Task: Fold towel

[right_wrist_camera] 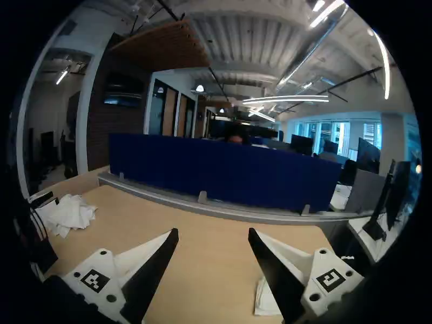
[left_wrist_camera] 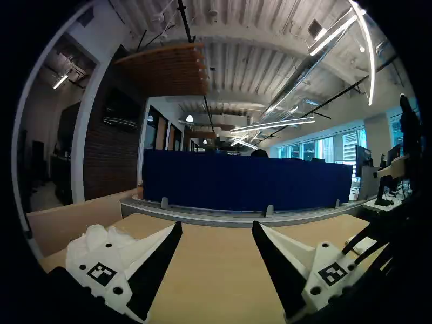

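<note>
In the left gripper view my left gripper stands open over the bare wooden table, nothing between its fingers. A crumpled white towel lies just behind its left finger at the table's left edge. In the right gripper view my right gripper is open too, above the same table. A crumpled white towel sits far to its left near the table edge. A flat piece of white cloth peeks out under its right finger.
A blue divider panel on a grey base runs along the table's far edge. Monitors and desks stand to the right. Black rods of a frame reach in at the right of the left gripper view.
</note>
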Motion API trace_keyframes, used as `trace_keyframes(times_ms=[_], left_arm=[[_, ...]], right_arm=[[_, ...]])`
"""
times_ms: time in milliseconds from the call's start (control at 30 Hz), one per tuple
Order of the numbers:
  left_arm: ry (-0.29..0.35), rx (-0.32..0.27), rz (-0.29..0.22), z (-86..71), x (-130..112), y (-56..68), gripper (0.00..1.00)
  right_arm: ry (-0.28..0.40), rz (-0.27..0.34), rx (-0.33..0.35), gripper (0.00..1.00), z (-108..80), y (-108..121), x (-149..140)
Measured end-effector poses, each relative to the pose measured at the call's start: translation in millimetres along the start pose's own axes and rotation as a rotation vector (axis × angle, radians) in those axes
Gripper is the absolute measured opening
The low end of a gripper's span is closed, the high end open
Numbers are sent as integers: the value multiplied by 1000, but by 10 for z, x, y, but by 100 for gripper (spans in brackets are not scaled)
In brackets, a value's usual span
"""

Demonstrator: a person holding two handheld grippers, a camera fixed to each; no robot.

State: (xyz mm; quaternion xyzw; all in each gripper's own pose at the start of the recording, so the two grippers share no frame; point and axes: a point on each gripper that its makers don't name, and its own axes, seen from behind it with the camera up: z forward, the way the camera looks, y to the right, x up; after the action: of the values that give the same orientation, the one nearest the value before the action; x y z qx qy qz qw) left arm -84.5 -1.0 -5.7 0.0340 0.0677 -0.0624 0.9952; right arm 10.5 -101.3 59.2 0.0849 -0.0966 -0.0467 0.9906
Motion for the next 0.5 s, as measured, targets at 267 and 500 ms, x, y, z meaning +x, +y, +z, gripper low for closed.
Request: trace_keyframes(times_ms=[267, 500], left_arm=[[2, 6, 30, 43, -409, -101, 96], [-2, 5, 40, 65, -761, -127, 96]], right_arm=[[1, -19, -3, 100, 28, -78, -107], [-7, -37, -10, 100, 27, -117, -230]])
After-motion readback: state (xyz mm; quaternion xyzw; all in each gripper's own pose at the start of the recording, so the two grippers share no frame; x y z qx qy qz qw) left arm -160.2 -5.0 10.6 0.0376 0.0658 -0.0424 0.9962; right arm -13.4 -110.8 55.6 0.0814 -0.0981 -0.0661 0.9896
